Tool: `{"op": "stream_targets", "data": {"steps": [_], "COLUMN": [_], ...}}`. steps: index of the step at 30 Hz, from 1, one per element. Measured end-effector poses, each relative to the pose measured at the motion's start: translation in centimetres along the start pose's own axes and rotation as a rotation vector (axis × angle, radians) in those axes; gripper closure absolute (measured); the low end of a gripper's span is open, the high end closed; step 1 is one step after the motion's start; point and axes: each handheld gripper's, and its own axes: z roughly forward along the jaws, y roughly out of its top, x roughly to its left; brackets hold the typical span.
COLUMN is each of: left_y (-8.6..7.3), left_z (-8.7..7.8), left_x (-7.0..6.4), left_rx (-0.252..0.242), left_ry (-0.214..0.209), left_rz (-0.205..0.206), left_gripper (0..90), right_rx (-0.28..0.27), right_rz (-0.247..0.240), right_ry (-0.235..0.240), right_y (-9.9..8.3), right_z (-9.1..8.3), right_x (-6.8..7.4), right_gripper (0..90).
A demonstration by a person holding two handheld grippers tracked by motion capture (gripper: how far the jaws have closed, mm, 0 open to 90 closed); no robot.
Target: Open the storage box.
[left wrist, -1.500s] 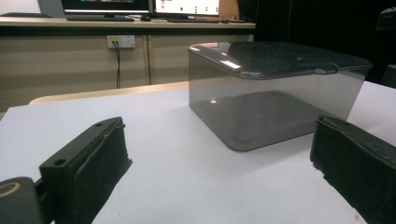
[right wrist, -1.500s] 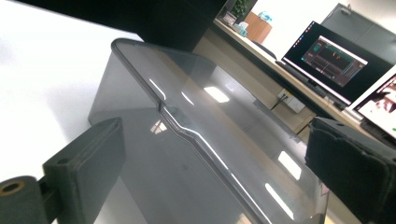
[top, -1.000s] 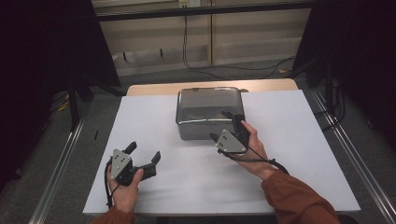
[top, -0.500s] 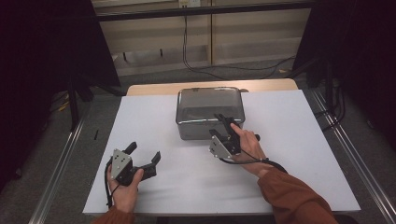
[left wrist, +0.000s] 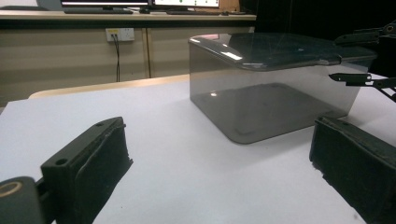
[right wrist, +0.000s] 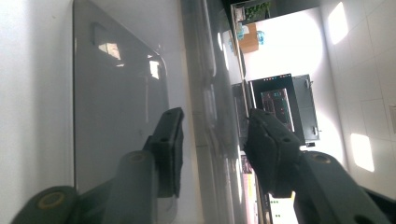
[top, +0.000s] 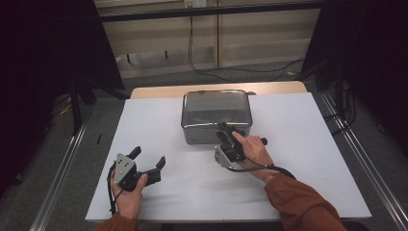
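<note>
A smoky grey see-through box (top: 216,115) with a lid stands at the table's far middle. My right gripper (top: 224,130) is turned on its side at the box's near edge. It is open, and its jaws straddle the lid's rim (right wrist: 205,93) with one finger (right wrist: 170,140) against the box's front wall (right wrist: 116,93). My left gripper (top: 149,156) rests low at the front left, open and holding nothing, well apart from the box. In the left gripper view the box (left wrist: 271,93) lies ahead of the left gripper (left wrist: 219,154), and the right gripper (left wrist: 359,60) shows at its far corner.
The white table top (top: 298,159) has bare room on both sides of the box. A wooden strip (top: 159,91) runs behind it. Metal rails (top: 62,168) flank the table, and cables (top: 202,62) lie on the floor beyond.
My right gripper has shifted a little left along the box's near edge and rolled onto its side at the lid's rim. The left gripper has stayed put.
</note>
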Motion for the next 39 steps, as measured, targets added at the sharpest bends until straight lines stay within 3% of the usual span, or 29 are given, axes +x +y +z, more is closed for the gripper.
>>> {"op": "stream_targets", "data": {"steps": [6, 13, 20, 24, 33, 38, 39], "left_y": [0.07, 0.13, 0.20, 0.28, 0.61, 0.57, 0.57], "left_z": [0.02, 0.08, 0.08, 0.14, 0.31, 0.40, 0.44], "left_x": [0.16, 0.22, 0.35, 0.37, 0.42, 0.50, 0.37], "left_rx": [0.027, 0.022, 0.023, 0.012, 0.009, 0.015, 0.009], "left_ry": [-0.010, -0.027, -0.048, -0.071, -0.104, -0.109, -0.090], "left_rz": [-0.004, -0.019, -0.034, -0.054, -0.052, -0.051, -0.053], "left_gripper": [5.4, 6.5, 7.2, 7.1, 6.5, 5.9, 5.9], "right_rx": [0.005, -0.010, -0.011, -0.022, -0.037, -0.036, -0.035], "right_rz": [-0.004, -0.016, -0.025, -0.002, -0.003, -0.001, -0.004], "right_ry": [0.001, -0.014, -0.019, -0.018, -0.036, -0.043, -0.039], "right_y": [0.25, 0.42, 0.48, 0.46, 0.51, 0.56, 0.53], "right_z": [0.03, -0.12, -0.14, -0.26, -0.50, -0.55, -0.54], "right_x": [0.32, 0.19, 0.21, -0.16, -0.41, -0.52, -0.43], "right_gripper": [66.8, 77.5, 78.4, 79.1, 81.2, 81.3, 81.3]}}
